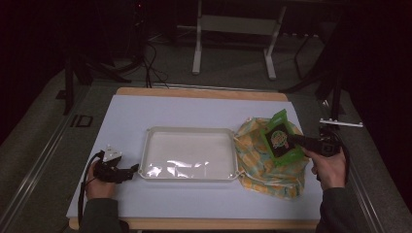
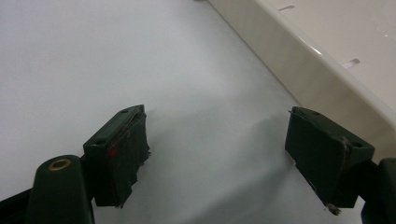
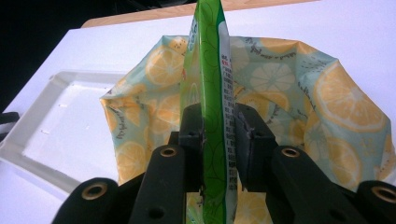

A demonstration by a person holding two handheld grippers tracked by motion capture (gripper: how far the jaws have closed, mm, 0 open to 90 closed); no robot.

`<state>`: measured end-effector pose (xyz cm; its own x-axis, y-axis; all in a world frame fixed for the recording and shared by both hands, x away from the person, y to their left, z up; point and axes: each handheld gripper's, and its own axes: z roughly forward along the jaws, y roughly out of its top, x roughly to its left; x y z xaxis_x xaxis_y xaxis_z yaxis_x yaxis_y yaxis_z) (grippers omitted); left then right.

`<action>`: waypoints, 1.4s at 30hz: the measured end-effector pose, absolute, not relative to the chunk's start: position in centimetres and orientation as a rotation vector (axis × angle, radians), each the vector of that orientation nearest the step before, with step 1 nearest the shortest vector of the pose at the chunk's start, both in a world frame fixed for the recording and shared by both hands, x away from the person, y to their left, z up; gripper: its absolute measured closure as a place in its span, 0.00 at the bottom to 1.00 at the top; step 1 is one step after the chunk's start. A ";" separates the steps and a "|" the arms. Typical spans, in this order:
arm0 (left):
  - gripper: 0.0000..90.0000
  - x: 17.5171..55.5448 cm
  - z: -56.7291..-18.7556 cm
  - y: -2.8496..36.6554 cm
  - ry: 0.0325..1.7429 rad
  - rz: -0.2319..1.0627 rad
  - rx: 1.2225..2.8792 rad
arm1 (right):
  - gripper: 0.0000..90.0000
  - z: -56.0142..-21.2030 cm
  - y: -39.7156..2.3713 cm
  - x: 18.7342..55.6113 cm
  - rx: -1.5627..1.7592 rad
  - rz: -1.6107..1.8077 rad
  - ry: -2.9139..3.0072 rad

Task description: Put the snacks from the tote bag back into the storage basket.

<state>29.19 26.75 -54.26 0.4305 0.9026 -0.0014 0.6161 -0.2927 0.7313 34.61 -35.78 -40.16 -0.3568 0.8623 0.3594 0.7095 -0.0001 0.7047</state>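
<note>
The right tool clamps a green packet above the lemon-print bag. The left tool rests open and empty on the worktop, left of the tray.

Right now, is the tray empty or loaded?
Empty. The high view shows the white tray with a bare floor; the green packet is clamped in the right gripper over the lemon-print bag.

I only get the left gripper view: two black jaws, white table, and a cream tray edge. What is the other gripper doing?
Observer: The right gripper is shut on a green snack packet, held on edge.
Operator: Where is that packet?
Observer: Above a lemon-print cloth bag that lies right of the tray.
Operator: Is anything in the tray?
Observer: No, the high view shows nothing lying in it.
Operator: And my gripper?
Observer: The left gripper is open, just left of the tray's near corner.
</note>
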 end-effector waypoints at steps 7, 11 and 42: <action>0.24 29.2 -54.3 26.8 1.277 0.554 2.020 | 0.82 -39.6 -35.9 34.8 1.658 1.287 2.087; 0.24 29.2 -54.3 26.8 1.276 0.554 2.018 | 0.82 -39.2 -35.8 34.9 1.650 1.280 2.091; 0.24 29.2 -54.2 26.8 1.276 0.555 2.016 | 0.82 -36.7 -34.1 35.4 1.578 1.354 2.071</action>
